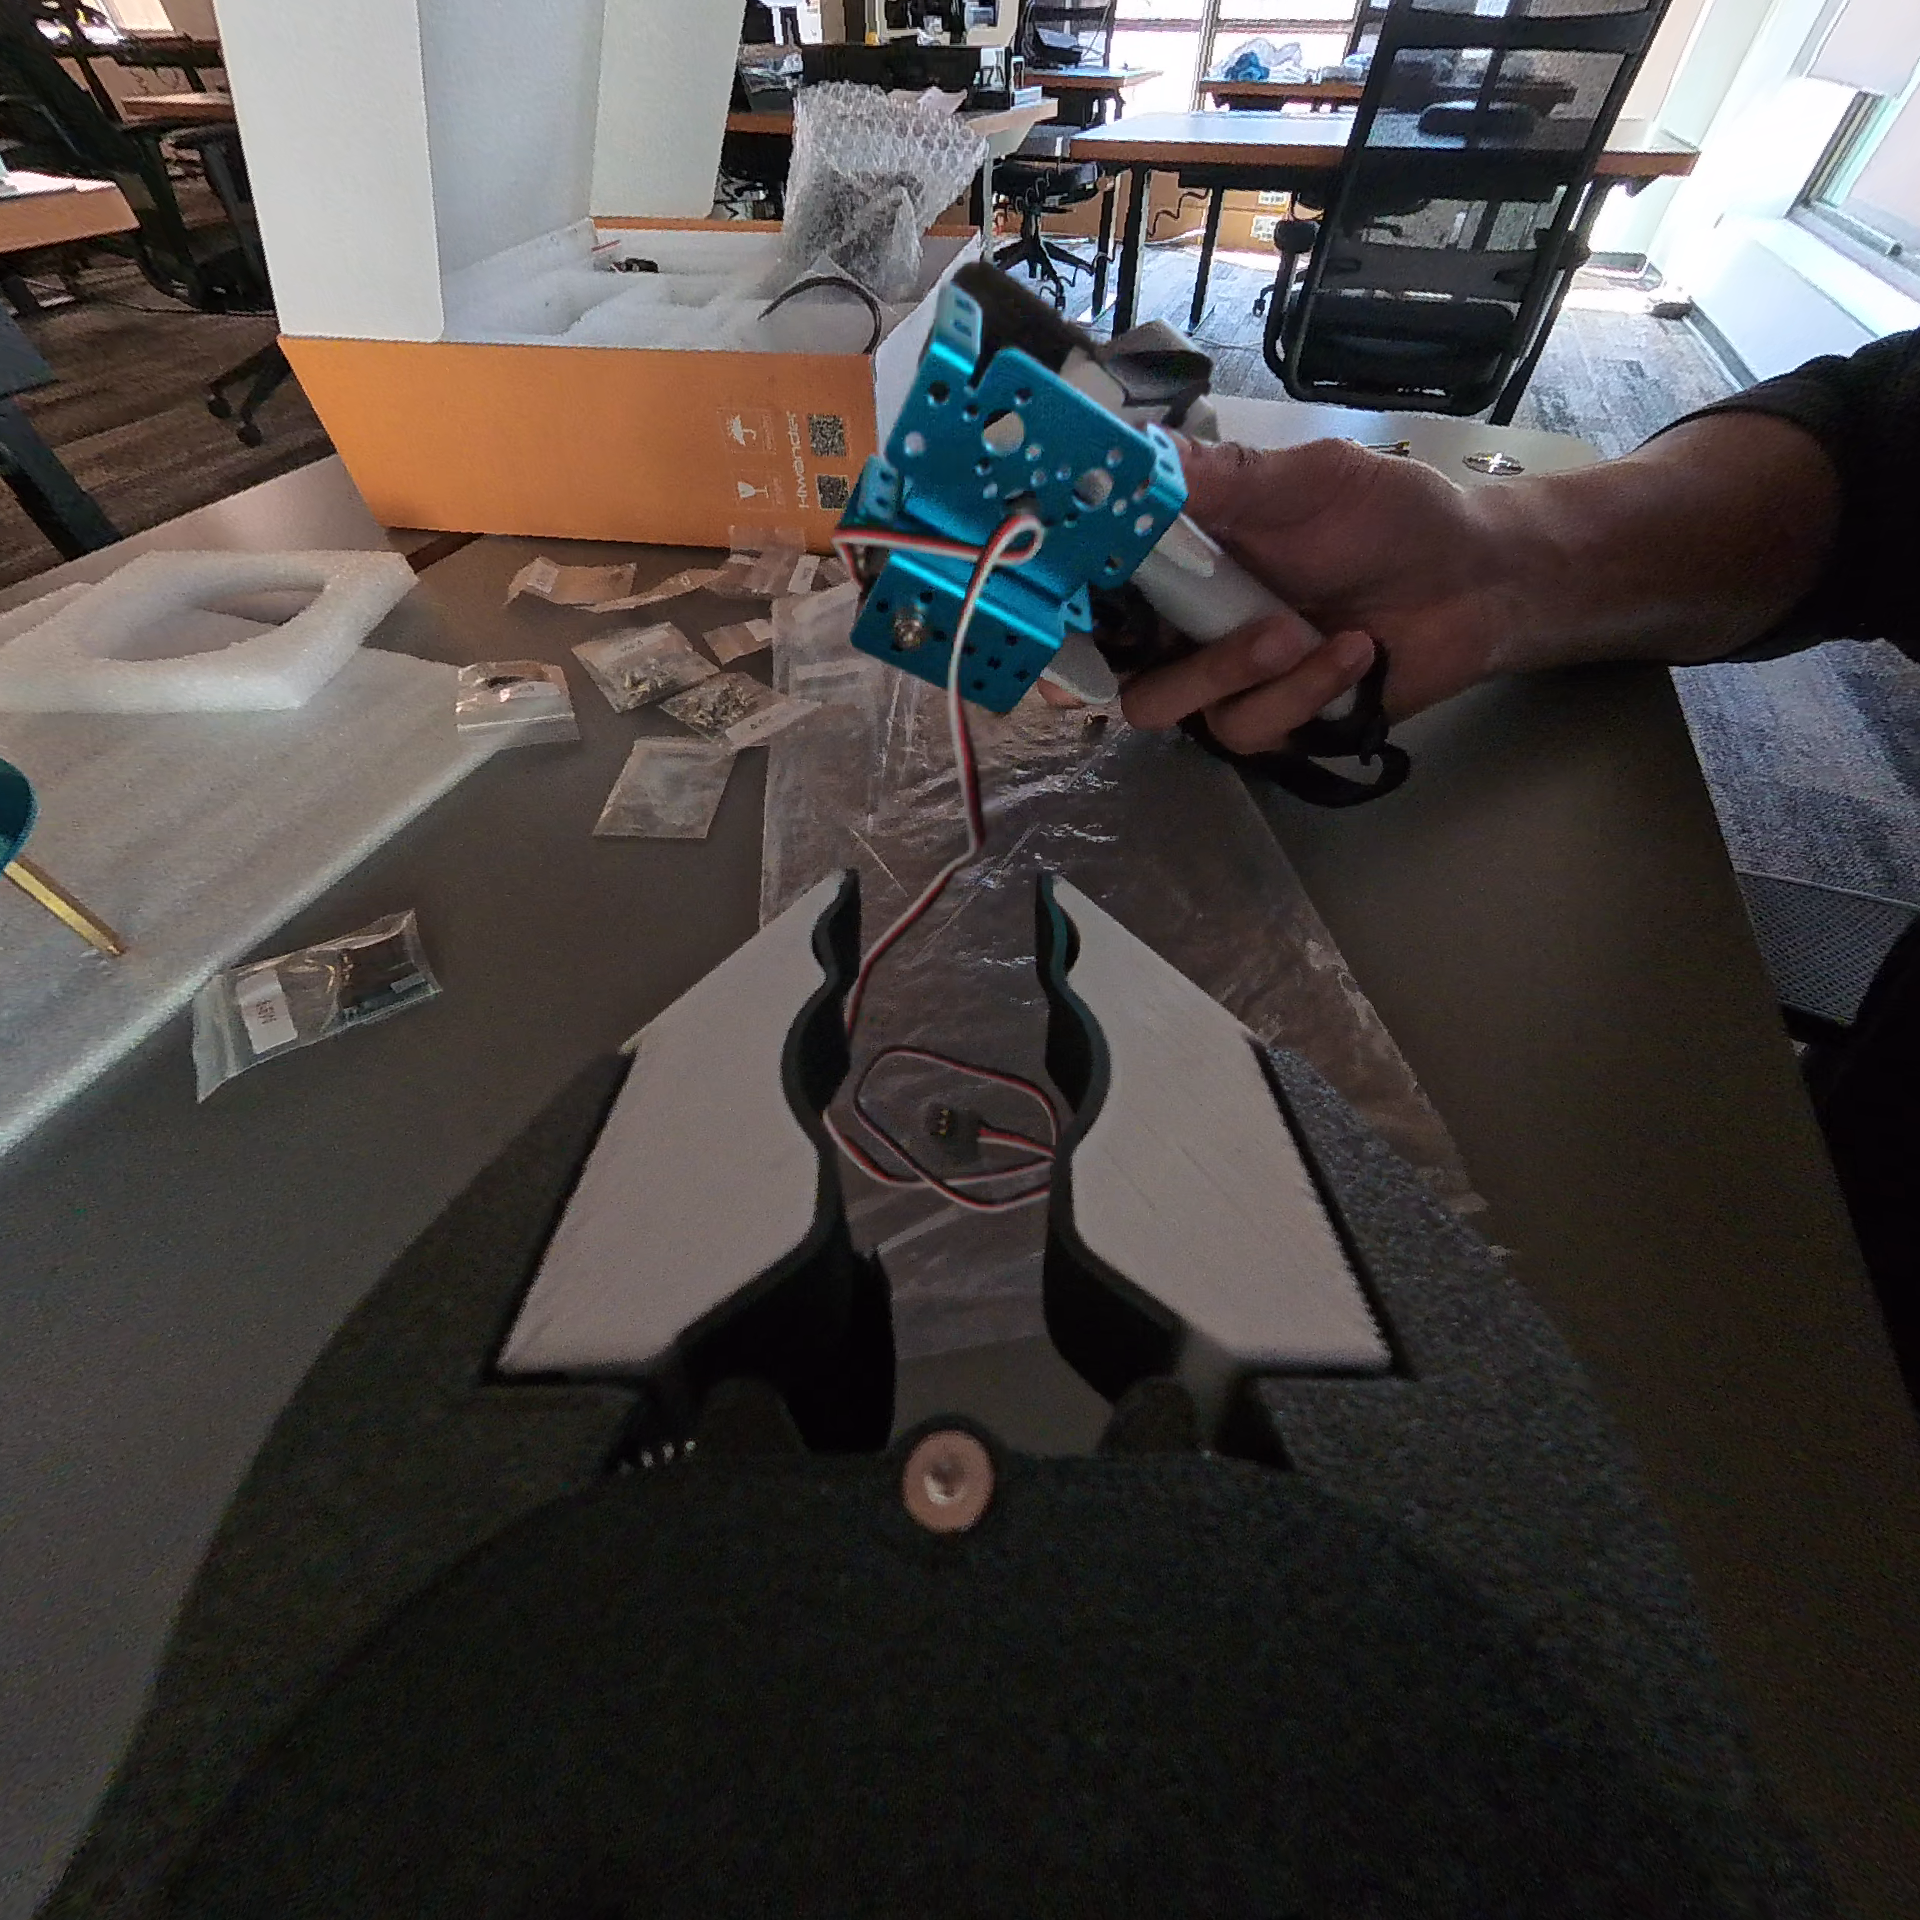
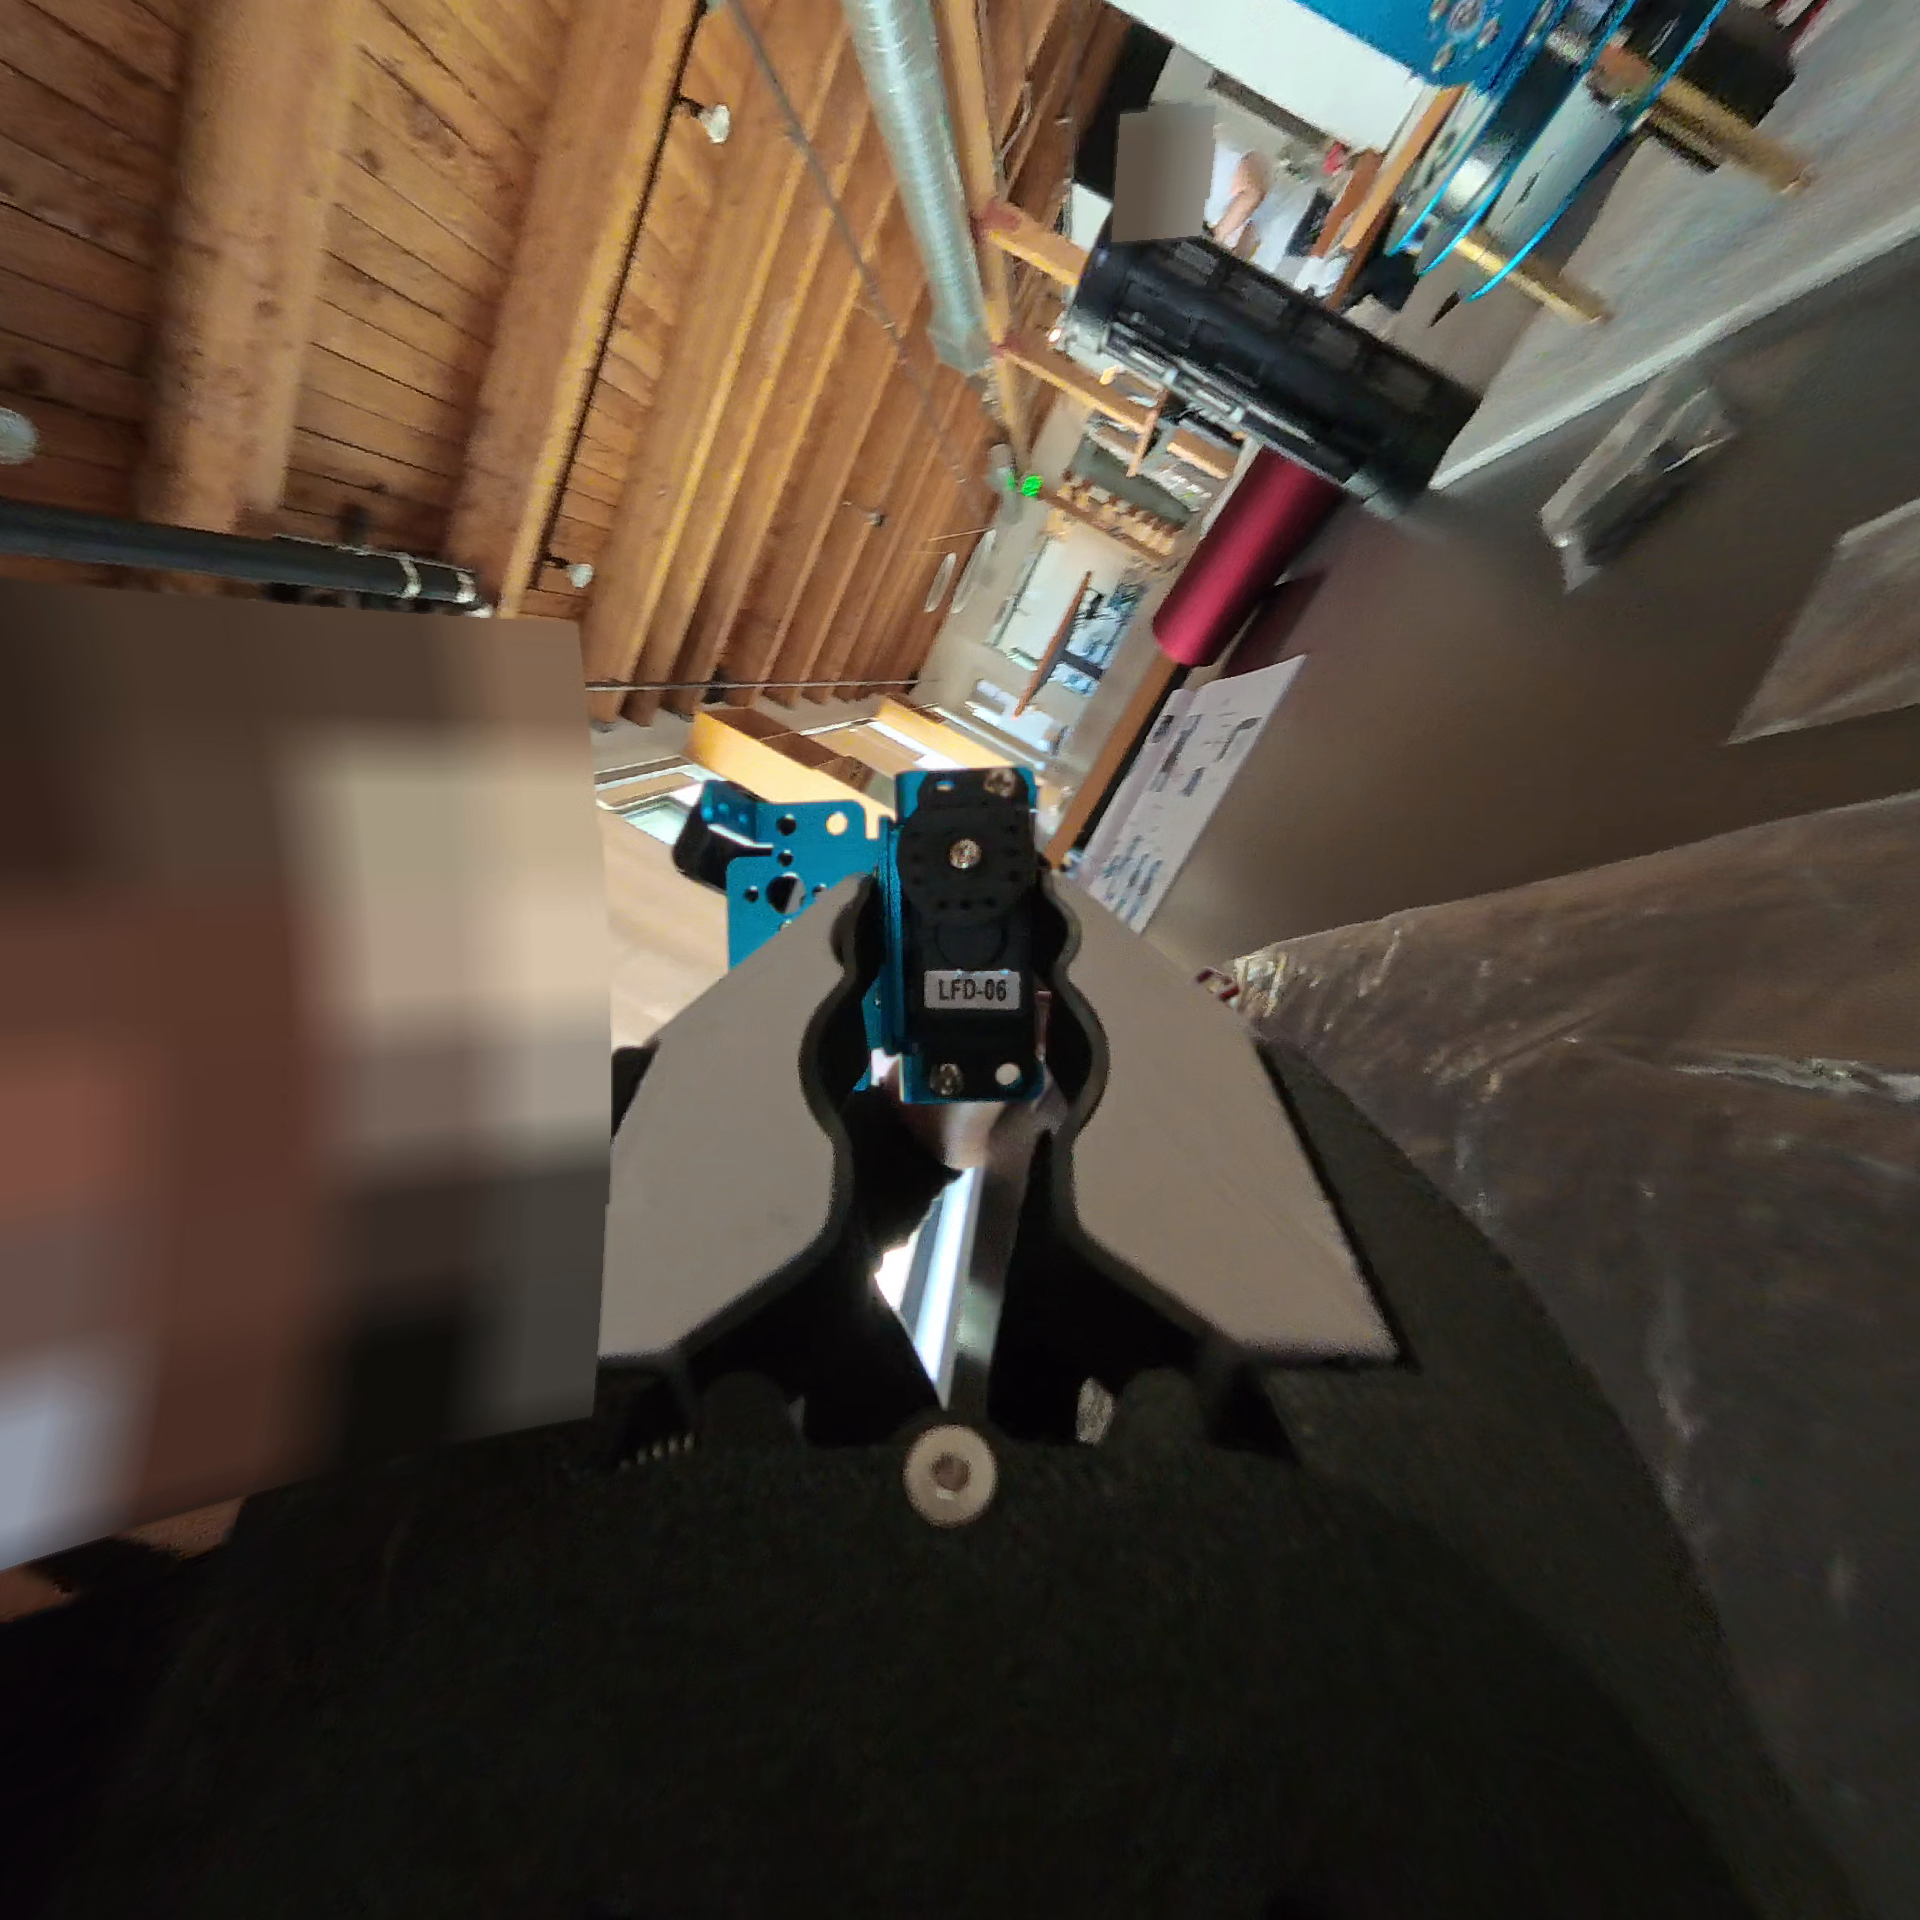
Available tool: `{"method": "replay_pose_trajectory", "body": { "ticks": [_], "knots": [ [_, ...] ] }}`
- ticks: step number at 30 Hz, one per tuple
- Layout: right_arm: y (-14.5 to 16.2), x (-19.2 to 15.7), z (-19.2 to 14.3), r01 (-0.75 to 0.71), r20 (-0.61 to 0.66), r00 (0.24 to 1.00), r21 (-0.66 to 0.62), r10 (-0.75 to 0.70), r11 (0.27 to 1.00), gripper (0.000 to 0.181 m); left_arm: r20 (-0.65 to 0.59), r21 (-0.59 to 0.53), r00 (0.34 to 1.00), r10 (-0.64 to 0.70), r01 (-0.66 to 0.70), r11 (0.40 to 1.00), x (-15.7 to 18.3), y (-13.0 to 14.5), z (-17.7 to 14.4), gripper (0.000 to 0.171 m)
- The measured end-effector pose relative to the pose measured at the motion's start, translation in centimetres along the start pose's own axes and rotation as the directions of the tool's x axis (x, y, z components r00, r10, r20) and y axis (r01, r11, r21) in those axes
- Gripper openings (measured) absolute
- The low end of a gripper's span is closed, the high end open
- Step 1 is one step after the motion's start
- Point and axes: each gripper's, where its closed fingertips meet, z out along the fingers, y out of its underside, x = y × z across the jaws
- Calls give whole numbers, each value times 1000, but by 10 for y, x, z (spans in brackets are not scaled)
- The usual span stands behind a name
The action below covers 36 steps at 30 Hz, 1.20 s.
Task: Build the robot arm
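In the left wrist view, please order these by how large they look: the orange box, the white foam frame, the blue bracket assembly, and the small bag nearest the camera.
1. orange box
2. and 3. white foam frame and blue bracket assembly look alike; the assembly is held up, nearer the camera, so unsure.
4. small bag

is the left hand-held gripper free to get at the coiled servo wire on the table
Probably yes: the left hand-held gripper is open and empty, and the servo wire coil lies between its fingers on the table, nothing covering it.
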Motion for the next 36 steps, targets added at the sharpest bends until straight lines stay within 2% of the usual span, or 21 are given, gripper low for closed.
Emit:
{"method": "replay_pose_trajectory", "body": {
  "ticks": [1,4,17,23,28,36],
  "knots": [
    [0,1,-1,20,-19,1000,-2,-20,1000,28,0,0,1000,1,-1,1000,0,0,0,33],
    [1,1,-1,75,-60,995,-18,-76,997,27,2,-1,1000,3,-3,1000,-1,0,0,33],
    [1,-2,-1,160,-107,981,-55,-165,986,28,3,-18,1000,14,-14,1000,0,3,1,33],
    [-1,-5,-2,312,-174,930,-93,-324,946,28,4,-17,1000,16,-16,1000,0,3,1,33],
    [3,-13,2,398,-169,894,-130,-416,908,29,1,-22,1000,14,-14,1000,0,4,1,33],
    [3,-16,2,425,-162,881,-138,-444,895,29,2,-19,1000,20,-20,1000,1,3,0,33]
  ]
}}
